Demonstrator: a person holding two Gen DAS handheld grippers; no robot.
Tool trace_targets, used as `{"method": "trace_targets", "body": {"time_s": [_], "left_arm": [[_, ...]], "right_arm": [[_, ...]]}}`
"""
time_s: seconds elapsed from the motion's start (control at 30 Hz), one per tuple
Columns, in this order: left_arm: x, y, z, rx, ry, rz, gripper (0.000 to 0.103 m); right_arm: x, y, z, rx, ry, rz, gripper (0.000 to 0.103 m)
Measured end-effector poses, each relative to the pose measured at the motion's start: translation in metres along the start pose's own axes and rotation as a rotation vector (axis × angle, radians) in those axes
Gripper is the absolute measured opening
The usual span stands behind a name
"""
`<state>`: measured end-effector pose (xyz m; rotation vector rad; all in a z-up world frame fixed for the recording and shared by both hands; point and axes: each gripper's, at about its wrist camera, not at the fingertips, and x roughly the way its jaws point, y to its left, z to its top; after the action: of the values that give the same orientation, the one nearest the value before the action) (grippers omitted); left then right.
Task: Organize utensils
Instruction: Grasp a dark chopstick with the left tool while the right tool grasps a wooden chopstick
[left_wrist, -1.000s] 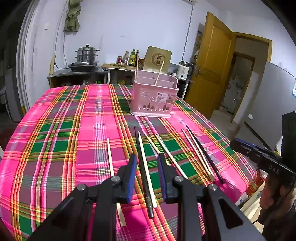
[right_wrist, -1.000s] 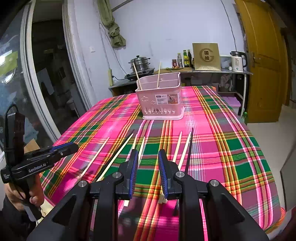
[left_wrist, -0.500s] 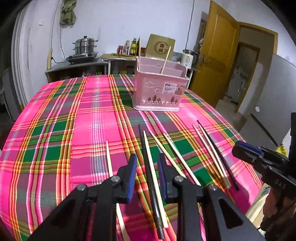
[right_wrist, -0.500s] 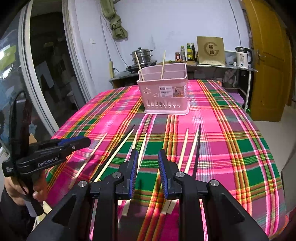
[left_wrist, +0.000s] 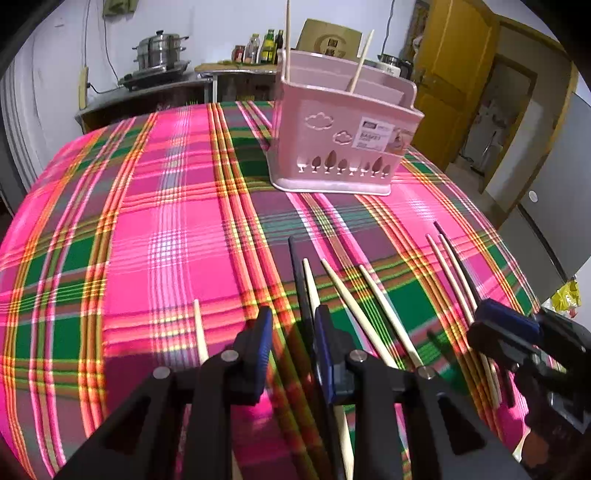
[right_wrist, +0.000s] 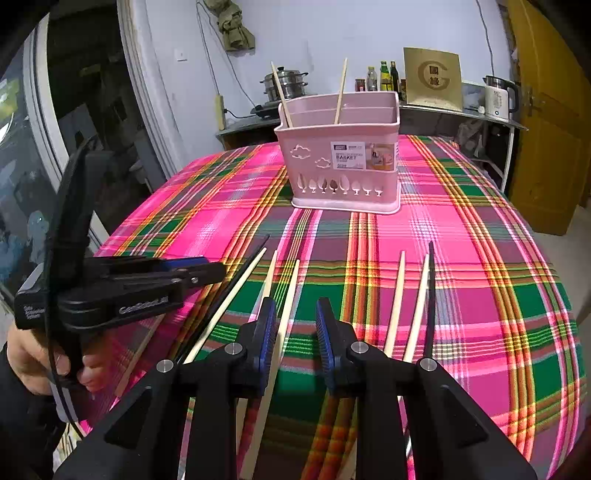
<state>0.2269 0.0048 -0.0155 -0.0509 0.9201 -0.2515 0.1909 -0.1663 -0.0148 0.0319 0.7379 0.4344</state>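
**Both hand-held grippers empty over the row of chopsticks**

On the plaid tabletop (left_wrist: 155, 206), the loose chopsticks lie in a row across the near edge, all with their long axes running roughly away from the cameras toward the pink utensil basket (right_wrist: 343, 162). That basket stands upright further back, near the middle of the cloth, well apart from the row. Two pale chopsticks already stand in it, leaning against its walls.

The left hand-held gripper (left_wrist: 291, 339) is partly parted and holds nothing. In its own view the dark chopstick (left_wrist: 297, 273) and the pale chopstick (left_wrist: 309, 280) touching it lie just ahead, close to the right finger. They are not centred in the gap. One more pale stick (left_wrist: 199, 328) lies alone to the left of the fingers.

The right hand-held gripper (right_wrist: 295, 332) is likewise partly parted and empty. A pale chopstick (right_wrist: 290, 291) runs up along its left finger, and part of it lies under that finger. A pair of pale sticks and a dark stick (right_wrist: 431, 295) lie just to the right of its fingers.

Judgement: each stick's axis lies nearly in line with the fingers, not across them. The left hand-held gripper appears nearer the dark and pale pair, and the right one nearer the pale stick by its left finger. A grasp would likely call for a small sideways shift to bring a stick between the pads.
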Motion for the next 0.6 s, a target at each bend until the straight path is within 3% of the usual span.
{"method": "trace_targets", "body": {"time_s": [0.3,0.6], "left_arm": [[0.013,0.004,0.005,-0.013,0.023,-0.008,0.025],[0.015,0.001,0.008,0.01,0.032,0.04,0.029]], "right_arm": [[0.009,-0.004,0.001,0.011,0.015,0.0,0.023],[0.011,-0.003,0.003,0.007,0.021,-0.004,0.023]]}}
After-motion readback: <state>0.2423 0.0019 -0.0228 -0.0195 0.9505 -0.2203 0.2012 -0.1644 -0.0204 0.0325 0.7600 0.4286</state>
